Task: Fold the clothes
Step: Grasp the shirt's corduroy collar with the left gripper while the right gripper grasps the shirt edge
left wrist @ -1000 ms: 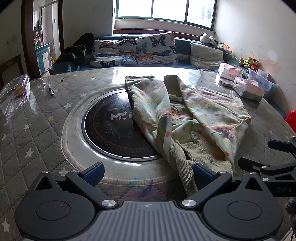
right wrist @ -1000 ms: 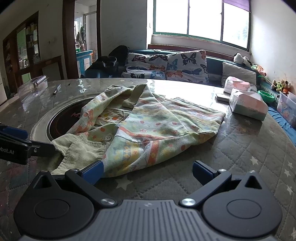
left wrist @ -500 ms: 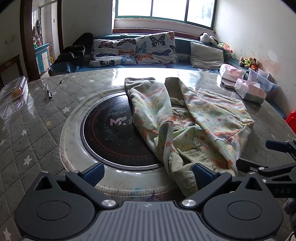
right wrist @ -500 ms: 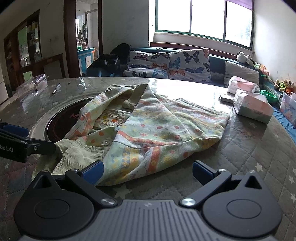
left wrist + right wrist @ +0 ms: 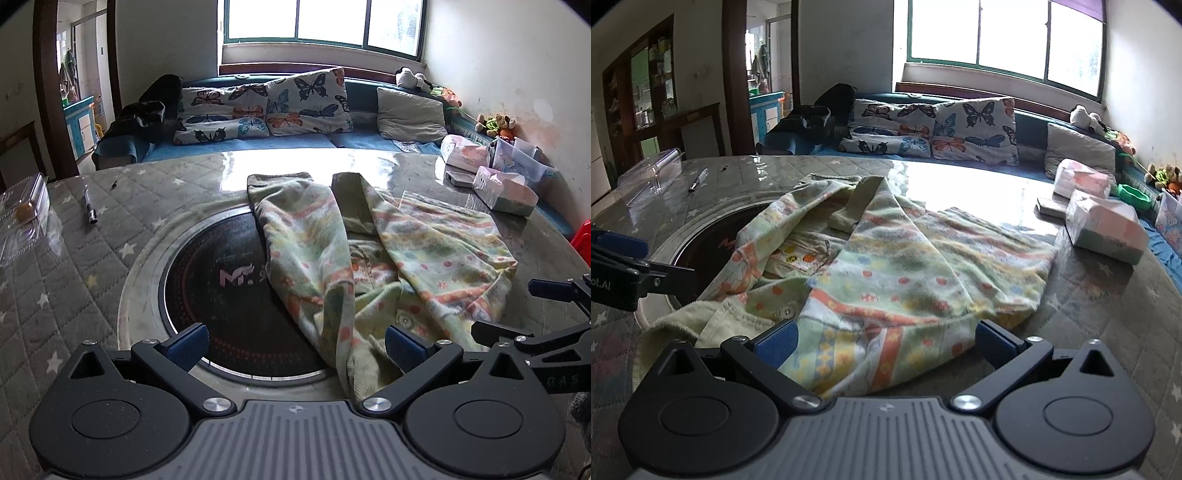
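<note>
Both claws gape with nothing between them: the left gripper (image 5: 294,345) and right gripper (image 5: 885,343) hover at the near hem of the rumpled floral jacket (image 5: 886,273), which lies just ahead. Grabbing one bunched layer would likely drag the sleeve (image 5: 306,236) askew.

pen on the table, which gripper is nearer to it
Left. The pen lies far out on the left; the left gripper sits open by the dark disc, while the right gripper is over the garment's other side.
</note>
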`<state>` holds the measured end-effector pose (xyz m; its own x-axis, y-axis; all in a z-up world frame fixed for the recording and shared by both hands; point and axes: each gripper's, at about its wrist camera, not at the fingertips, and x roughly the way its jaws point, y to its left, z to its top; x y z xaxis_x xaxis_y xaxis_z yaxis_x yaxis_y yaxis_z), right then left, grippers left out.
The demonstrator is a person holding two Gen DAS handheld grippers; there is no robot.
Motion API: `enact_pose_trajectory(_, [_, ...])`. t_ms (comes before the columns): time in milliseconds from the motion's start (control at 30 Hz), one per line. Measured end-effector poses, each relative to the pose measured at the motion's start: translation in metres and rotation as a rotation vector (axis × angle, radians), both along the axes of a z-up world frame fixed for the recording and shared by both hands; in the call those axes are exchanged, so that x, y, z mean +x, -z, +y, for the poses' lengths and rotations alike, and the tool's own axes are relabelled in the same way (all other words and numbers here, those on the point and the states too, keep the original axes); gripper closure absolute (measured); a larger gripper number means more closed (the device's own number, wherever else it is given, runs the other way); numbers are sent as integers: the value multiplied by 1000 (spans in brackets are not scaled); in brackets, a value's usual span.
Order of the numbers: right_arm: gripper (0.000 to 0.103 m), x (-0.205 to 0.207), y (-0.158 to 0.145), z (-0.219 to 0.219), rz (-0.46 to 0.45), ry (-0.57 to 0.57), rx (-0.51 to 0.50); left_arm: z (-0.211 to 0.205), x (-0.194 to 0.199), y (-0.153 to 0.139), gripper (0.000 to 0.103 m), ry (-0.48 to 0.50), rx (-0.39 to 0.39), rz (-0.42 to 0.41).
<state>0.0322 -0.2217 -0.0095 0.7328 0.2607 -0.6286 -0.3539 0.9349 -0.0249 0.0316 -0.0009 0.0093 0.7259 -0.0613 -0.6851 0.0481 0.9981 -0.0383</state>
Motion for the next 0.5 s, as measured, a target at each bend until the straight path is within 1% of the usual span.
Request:
enact_pose_trajectory(267, [1, 33, -2, 7, -10, -9, -15, -2, 29, -3, 0, 24, 0, -6])
enact_pose_trajectory(300, [5, 38, -2, 7, -7, -7, -16, -3, 33, -2, 0, 28, 0, -3])
enact_pose_trajectory(367, [7, 52, -2, 7, 2, 3, -15, -5, 42, 0, 0, 41, -2, 3])
enact_pose_trajectory(467, [11, 72, -3, 6, 20, 5, 0, -10, 53, 4, 2, 60, 7, -12])
enact_pose_trajectory(500, [13, 80, -4, 7, 25, 7, 3, -11, 56, 4, 6, 70, 5, -16])
